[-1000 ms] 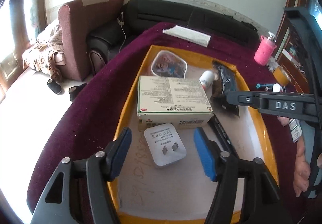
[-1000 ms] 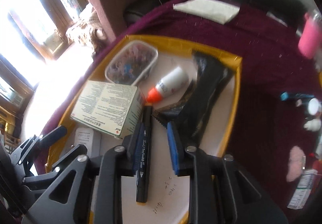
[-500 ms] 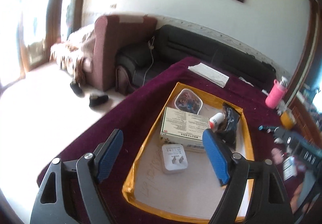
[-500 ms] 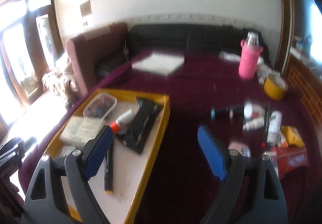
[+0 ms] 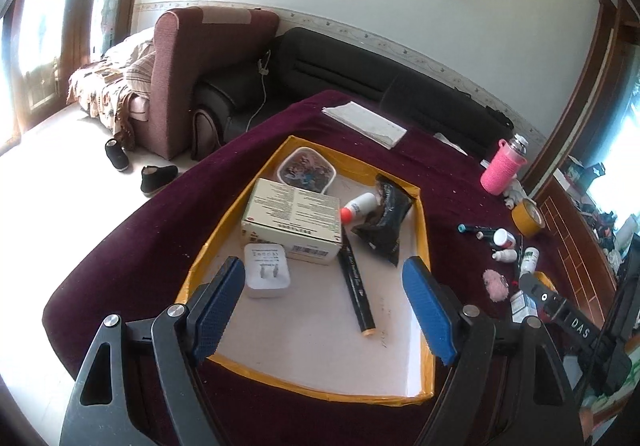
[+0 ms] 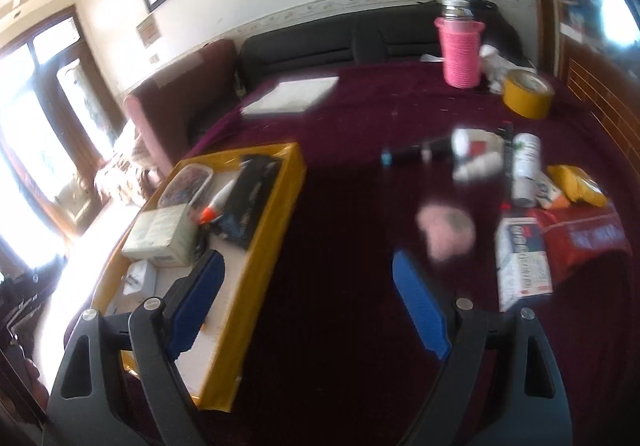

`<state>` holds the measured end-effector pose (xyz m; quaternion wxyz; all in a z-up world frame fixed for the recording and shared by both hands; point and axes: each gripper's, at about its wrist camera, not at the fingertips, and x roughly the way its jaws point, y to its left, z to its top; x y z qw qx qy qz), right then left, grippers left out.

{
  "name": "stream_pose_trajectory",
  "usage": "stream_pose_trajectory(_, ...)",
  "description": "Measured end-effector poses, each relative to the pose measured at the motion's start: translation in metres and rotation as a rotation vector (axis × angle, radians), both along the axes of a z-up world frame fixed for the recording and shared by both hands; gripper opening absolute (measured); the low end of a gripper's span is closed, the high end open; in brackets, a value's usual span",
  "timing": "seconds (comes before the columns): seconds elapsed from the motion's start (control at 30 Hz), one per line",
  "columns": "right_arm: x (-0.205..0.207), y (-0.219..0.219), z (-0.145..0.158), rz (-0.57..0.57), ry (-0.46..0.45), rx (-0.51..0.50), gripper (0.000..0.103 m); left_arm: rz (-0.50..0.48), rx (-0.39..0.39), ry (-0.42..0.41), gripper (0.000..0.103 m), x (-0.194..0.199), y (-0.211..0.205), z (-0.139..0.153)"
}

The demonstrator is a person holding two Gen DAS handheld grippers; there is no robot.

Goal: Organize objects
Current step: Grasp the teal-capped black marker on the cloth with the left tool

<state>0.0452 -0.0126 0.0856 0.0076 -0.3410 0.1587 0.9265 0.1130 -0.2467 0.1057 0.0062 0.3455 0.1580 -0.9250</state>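
Left wrist view: left hand-held gripper (image 5: pixel 324 310) gaping, empty, above tray (image 5: pixel 423 246); marker (image 5: pixel 354 282) ahead between jaws, lengthwise away, pale tip nearest. Right hand-held gripper (image 6: pixel 308 306) likewise wide and empty, jaws just opened, over tabletop (image 6: pixel 344 205). Probably between picks; next, reach for pink puff (image 6: pixel 446 232) just ahead, right.

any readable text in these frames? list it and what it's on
"DAS": white letters on the right gripper's black body, seen at the right edge of the left wrist view.
Beige box in the tray: dense print and a barcode, too small to read.
White charger: grey rating print, unreadable.
Black marker: lettering along the barrel, unreadable.
White carton and red packet on the cloth: blurred.
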Motion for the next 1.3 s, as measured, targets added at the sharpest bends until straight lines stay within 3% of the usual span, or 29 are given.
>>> stream_pose_trajectory(0.23, 0.009, 0.082, 0.006, -0.155, 0.015, 0.034, 0.086, -0.171, -0.02, -0.057, 0.076, -0.024, 0.064, 0.003)
stream_pose_trajectory(0.47, -0.007, 0.159, 0.001, -0.265, 0.029, -0.003, 0.086, -0.292, -0.116, -0.151, 0.076, -0.089, 0.143, -0.008)
stream_pose_trajectory(0.6, -0.026, 0.19, -0.01, -0.253, 0.003, -0.047, 0.086, -0.371, -0.121, -0.185, 0.076, -0.136, 0.178, -0.014)
stream_pose_trajectory(0.67, -0.023, 0.201, -0.016, -0.263, 0.014, -0.056, 0.086, -0.437, -0.192, -0.166, 0.076, -0.159, 0.2, -0.016)
stream_pose_trajectory(0.77, -0.019, 0.217, -0.03, -0.269, -0.017, -0.131, 0.086, -0.508, -0.413, -0.128, 0.076, -0.2, 0.241, -0.033)
stream_pose_trajectory(0.87, -0.015, 0.231, -0.036, -0.285, -0.026, -0.212, 0.086, -0.59, -0.506, -0.131, 0.076, -0.234, 0.271, -0.055)
stream_pose_trajectory(0.97, -0.014, 0.235, -0.038, -0.294, -0.026, -0.233, 0.086, -0.655, -0.517, -0.155, 0.076, -0.262, 0.29, -0.078)
stream_pose_trajectory(1.07, -0.015, 0.234, -0.039, -0.295, -0.032, -0.24, 0.086, -0.649, -0.484, -0.191, 0.078, -0.277, 0.299, -0.1)
stream_pose_trajectory(1.1, -0.016, 0.233, -0.04, -0.29, -0.038, -0.237, 0.086, -0.629, -0.457, -0.177, 0.075, -0.277, 0.298, -0.101)
stream_pose_trajectory(1.13, -0.017, 0.231, -0.041, -0.285, -0.043, -0.234, 0.086, -0.626, -0.437, -0.186, 0.064, -0.278, 0.298, -0.101)
stream_pose_trajectory(1.17, -0.017, 0.23, -0.041, -0.281, -0.047, -0.23, 0.086, -0.651, -0.388, -0.212, 0.041, -0.28, 0.297, -0.101)
stream_pose_trajectory(1.2, -0.017, 0.228, -0.042, -0.28, -0.053, -0.223, 0.086, -0.635, -0.388, -0.209, 0.023, -0.279, 0.296, -0.099)
stream_pose_trajectory(1.23, -0.018, 0.227, -0.043, -0.28, -0.058, -0.218, 0.086, -0.635, -0.404, -0.22, 0.015, -0.277, 0.297, -0.097)
stream_pose_trajectory(1.3, -0.019, 0.226, -0.046, -0.28, -0.068, -0.211, 0.086, -0.636, -0.412, -0.228, 0.01, -0.27, 0.295, -0.093)
